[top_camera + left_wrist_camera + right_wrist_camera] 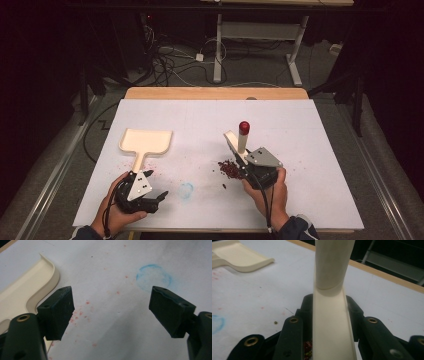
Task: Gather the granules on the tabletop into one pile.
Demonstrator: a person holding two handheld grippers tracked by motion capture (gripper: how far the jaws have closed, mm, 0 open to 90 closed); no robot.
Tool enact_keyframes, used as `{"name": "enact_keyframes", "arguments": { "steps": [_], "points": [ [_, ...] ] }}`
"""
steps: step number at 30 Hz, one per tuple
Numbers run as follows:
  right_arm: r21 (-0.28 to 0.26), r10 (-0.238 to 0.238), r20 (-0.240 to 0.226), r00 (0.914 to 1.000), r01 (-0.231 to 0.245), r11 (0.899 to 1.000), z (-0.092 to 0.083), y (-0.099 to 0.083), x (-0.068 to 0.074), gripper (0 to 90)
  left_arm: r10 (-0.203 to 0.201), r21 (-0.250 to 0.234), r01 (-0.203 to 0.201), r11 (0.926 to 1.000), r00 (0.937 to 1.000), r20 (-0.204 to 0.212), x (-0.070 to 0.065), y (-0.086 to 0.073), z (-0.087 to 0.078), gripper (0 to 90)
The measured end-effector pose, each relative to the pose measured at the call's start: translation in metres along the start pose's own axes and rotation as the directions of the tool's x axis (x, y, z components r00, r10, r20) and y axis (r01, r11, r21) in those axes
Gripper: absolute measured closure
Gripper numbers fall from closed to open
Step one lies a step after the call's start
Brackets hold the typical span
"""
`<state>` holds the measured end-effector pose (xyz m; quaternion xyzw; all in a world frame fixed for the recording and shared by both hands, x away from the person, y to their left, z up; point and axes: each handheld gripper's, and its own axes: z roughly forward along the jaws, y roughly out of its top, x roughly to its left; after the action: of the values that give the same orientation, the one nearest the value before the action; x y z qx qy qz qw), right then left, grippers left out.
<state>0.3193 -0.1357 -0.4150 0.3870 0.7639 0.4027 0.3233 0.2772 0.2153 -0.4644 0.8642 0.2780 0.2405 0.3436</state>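
right claw on brush, left claw idle by dustpan

my right claw [239, 159] is clenched on the cream brush [239, 145]. in the right gripper view the jaws pinch the brush's flat cream body [332, 325] from both sides, w/ the round handle running up and away from the cam. in the high view the brush stands tilted, its dark red knob end [244, 127] at the top and its lower end down by my claw. just left of that claw is a small pile of dark red bits [229, 169] on the counter [300, 130], touching or almost touching the brush's lower end, can't tell which. a few of the red bits show under the jaws in the right gripper view too.

my left claw [157, 196] is released, jaws wide apart w/ nothing btwn them, just bare counter in the left gripper view. it sits near the front edge, low over the surface. the cream dustpan [146, 142] lies flat on the counter, left-centre, handle pointing back toward my left hand [120, 207]. its rim corner is just beside the left jaw. faint blue ring mark [186, 190] on the counter btwn my two hands, and red specks scattered around it.
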Motion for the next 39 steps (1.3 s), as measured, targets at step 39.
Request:
{"name": "enact_keyframes", "arguments": {
  "steps": [39],
  "points": [
    [0.019, 0.242, -0.224, 0.9441, -0.244, 0.970, 0.024, -0.019, 0.003, 67.3, 0.000, 0.019, 0.000, 0.9998, 1.0000, -0.002, 0.000, -0.001, 0.001, 19.4]
  ]
}}
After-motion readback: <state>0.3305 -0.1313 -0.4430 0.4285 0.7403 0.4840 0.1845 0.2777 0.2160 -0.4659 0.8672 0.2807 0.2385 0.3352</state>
